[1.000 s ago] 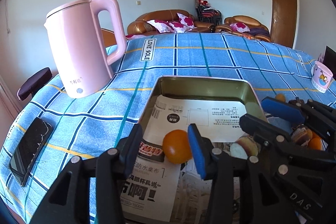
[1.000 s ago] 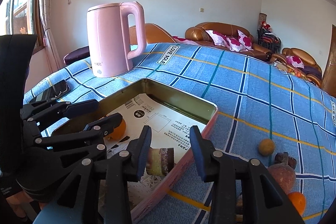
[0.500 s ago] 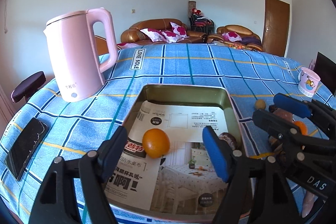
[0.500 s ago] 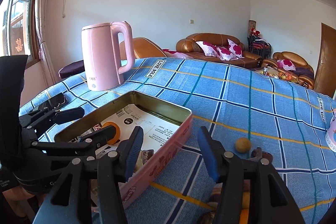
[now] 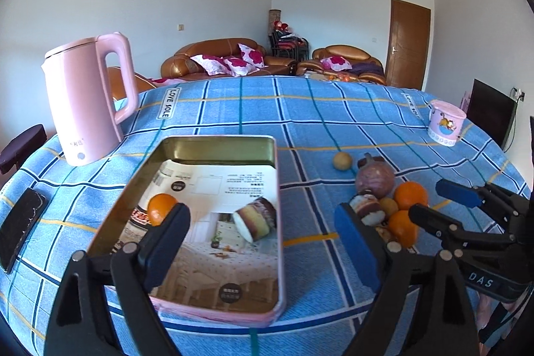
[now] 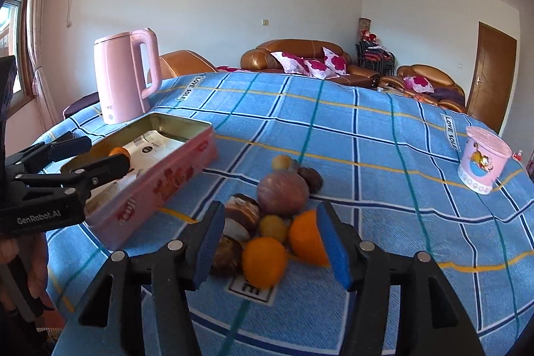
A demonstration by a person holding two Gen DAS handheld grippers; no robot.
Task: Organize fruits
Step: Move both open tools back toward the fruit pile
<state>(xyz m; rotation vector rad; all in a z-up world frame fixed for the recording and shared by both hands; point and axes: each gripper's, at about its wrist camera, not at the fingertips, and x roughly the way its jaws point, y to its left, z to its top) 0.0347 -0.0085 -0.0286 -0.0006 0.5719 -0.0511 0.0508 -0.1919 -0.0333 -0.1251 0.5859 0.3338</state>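
Left claw (image 5: 263,242) spread, empty, over pink tin (image 5: 278,242) holding orange (image 5: 159,207), right claw (image 6: 272,244) spread around fruit pile (image 6: 273,222) lower centre, pink kettle (image 5: 85,102) upper left, cup (image 6: 482,160) right, blue-checked bench (image 6: 367,135), sofas (image 6: 300,59) behind.

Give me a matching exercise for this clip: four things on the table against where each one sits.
Things:
1. pink kettle
2. cartoon cup
3. phone
4. halved mangosteen

Places:
A. inside the tin tray
B. far right on the tablecloth
C. near left table edge
D. behind the tray's left corner

Pairs: 1-D, 2-B, 3-C, 4-A
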